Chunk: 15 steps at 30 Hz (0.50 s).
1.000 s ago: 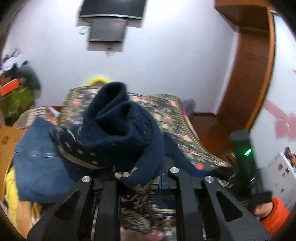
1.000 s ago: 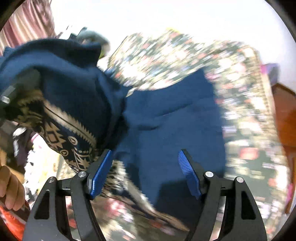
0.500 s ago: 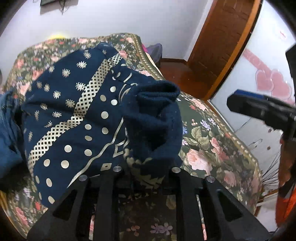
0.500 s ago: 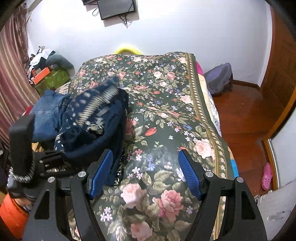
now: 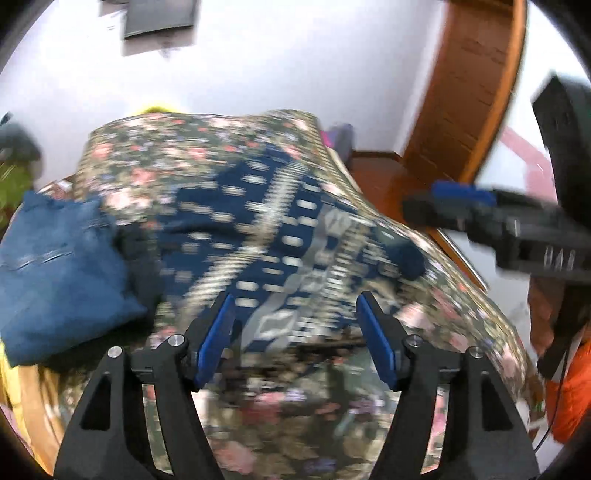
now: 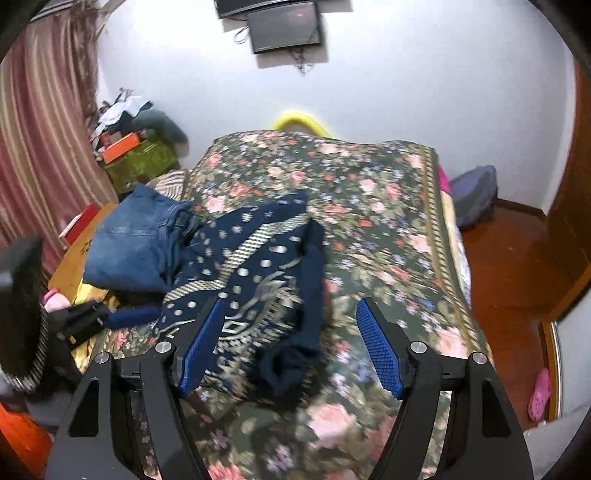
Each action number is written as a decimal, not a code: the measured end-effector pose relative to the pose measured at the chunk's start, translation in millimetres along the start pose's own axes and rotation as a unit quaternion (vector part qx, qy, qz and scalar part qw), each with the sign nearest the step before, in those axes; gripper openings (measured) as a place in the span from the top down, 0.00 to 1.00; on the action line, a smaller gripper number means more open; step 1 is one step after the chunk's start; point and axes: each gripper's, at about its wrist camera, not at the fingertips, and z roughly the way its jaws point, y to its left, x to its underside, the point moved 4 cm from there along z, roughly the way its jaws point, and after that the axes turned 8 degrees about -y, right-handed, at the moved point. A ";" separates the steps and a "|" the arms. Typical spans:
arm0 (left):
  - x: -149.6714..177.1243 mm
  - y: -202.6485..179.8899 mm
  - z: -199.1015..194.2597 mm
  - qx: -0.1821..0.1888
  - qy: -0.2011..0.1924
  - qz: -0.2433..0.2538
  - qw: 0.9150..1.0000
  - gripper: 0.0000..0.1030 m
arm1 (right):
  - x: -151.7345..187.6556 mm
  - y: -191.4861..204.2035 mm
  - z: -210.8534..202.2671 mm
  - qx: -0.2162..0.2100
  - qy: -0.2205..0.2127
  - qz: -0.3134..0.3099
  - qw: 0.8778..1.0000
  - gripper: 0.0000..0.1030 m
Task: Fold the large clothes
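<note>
- Left wrist view: the left gripper [image 5: 295,334] had its blue-padded fingers [image 5: 216,338] spread wide, with nothing between them.
- The navy patterned garment [image 5: 273,240] lay on the floral bedspread [image 5: 177,155], filling the middle of the frame just beyond the fingertips; heavy blur smeared its cream dots and bands.
- Folded blue jeans [image 5: 59,266] sat at 9 o'clock, touching the garment's left edge.
- The right gripper [image 5: 461,206] reached in from 3 o'clock, showing one blue pad; whether its fingers were apart could not be told from here.
- A brown wooden door [image 5: 469,85] stood at 1 o'clock and a dark screen [image 5: 159,18] hung on the white wall at 11 o'clock.

- Right wrist view: the right gripper [image 6: 291,343] held its fingers [image 6: 380,354] spread apart and empty, above the bed.
- The navy patterned garment [image 6: 251,273] lay in a folded heap on the floral bedspread [image 6: 369,192], just past the left fingertip, a plain dark sleeve [image 6: 306,317] running down its right side toward 6 o'clock.
- The blue jeans [image 6: 136,243] rested at 10 o'clock, touching the garment.
- The left gripper [image 6: 110,317] came in at 8 o'clock beside the garment's near-left corner.
- A striped curtain [image 6: 37,140] hung at 10 o'clock, a wall screen [image 6: 284,26] at 12 o'clock, a pink clog [image 6: 539,393] on the wood floor at 4 o'clock.
</note>
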 end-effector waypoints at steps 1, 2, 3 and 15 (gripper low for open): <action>0.4 11.4 1.7 -0.013 0.001 -0.010 1.000 0.35 | 3.1 5.1 8.4 -0.005 0.007 -0.004 1.000 0.32; -0.4 21.4 4.7 -0.025 0.006 -0.018 0.999 0.35 | 7.0 8.2 14.1 -0.006 0.015 -0.006 1.000 0.32; 3.3 31.5 9.0 -0.035 0.013 -0.029 0.999 0.35 | 12.1 10.4 21.1 -0.006 0.026 -0.007 1.000 0.32; 45.0 66.2 37.9 -0.010 0.053 -0.116 0.992 0.30 | 76.7 -24.0 54.3 -0.003 0.125 0.038 0.991 0.31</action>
